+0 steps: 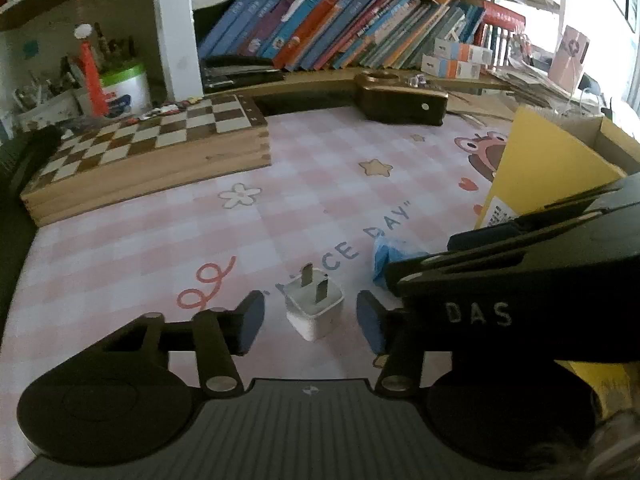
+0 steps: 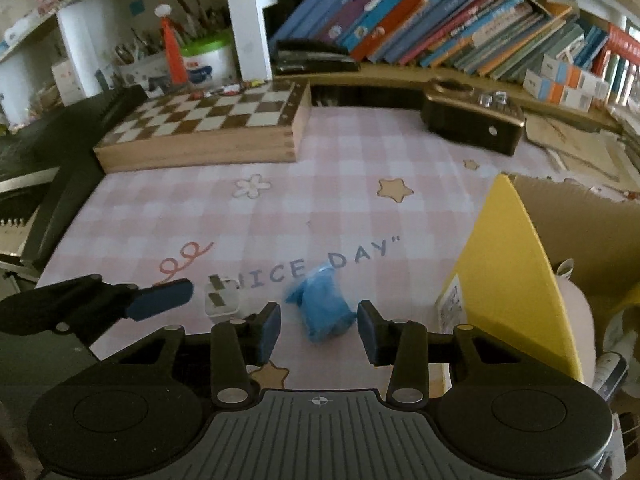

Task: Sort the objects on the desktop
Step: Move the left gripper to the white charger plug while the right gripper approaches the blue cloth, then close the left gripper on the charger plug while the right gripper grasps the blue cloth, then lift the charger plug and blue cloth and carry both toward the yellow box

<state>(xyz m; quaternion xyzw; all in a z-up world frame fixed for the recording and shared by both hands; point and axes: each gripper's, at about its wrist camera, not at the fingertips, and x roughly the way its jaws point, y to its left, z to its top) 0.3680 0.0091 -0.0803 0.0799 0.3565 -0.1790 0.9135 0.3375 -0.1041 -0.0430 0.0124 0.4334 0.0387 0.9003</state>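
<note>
We see both grippers low over the near edge of the bench, which is covered by a pink checked mat [image 2: 360, 200] printed with "NICE DAY".

The left gripper [image 1: 310, 322] has its jaws released and spread, with a white plug adapter [image 1: 314, 310] standing between them, prongs up, touching neither pad. In the right wrist view the same adapter [image 2: 221, 300] sits just left of our right gripper.

The right gripper [image 2: 318, 332] also has its jaws released, framing a crumpled blue wrapper [image 2: 322, 306] that lies on the mat just beyond the fingertips, apart from both pads. From the left wrist view the wrapper [image 1: 386, 254] is partly hidden behind the right gripper's body.

At the right edge of the bench stands a yellow cardboard box [image 2: 516, 276], open at the top. Toward the far left corner lies a folded wooden chessboard [image 2: 208, 128], and near the far edge a dark box [image 2: 472, 124]. Behind them a shelf carries a leaning row of books [image 2: 440, 20].
</note>
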